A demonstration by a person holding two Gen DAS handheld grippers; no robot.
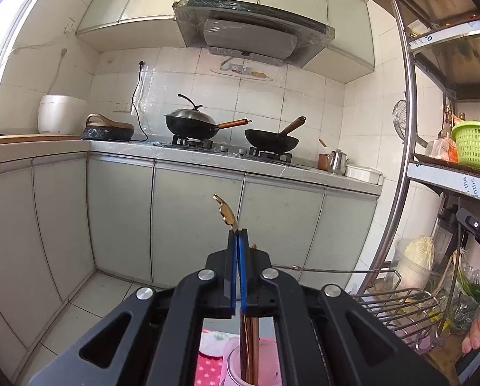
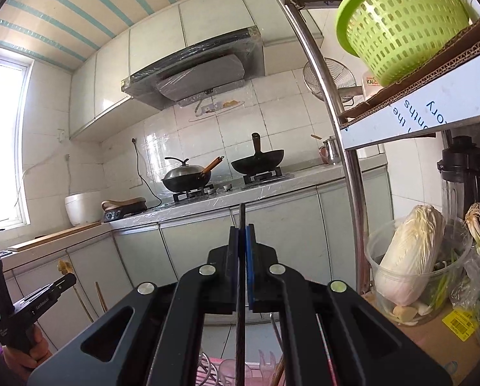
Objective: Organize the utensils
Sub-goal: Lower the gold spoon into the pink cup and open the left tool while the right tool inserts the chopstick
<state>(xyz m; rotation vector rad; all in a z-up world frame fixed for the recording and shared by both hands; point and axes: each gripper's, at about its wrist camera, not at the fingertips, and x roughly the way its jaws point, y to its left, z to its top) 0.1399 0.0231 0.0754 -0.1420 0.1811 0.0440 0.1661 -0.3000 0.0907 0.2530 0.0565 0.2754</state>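
Chopsticks: left gripper [image 1: 239,236] pinches a gold-tipped utensil [image 1: 225,213], right gripper [image 2: 241,234] a black chopstick [image 2: 241,257]; I judge both light, stiff, slippery, best gripped mid-shaft.

Two woks [image 1: 191,125]; one green basket [image 1: 475,146]

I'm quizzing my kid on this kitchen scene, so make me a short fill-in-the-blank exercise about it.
1. The left claw is shut on a utensil with a ____ tip.
2. The basket on the shelf is ____.
3. The number of woks on the stove is ____.
4. Only the ____ wok has a lid.

Missing words: gold; green; two; left
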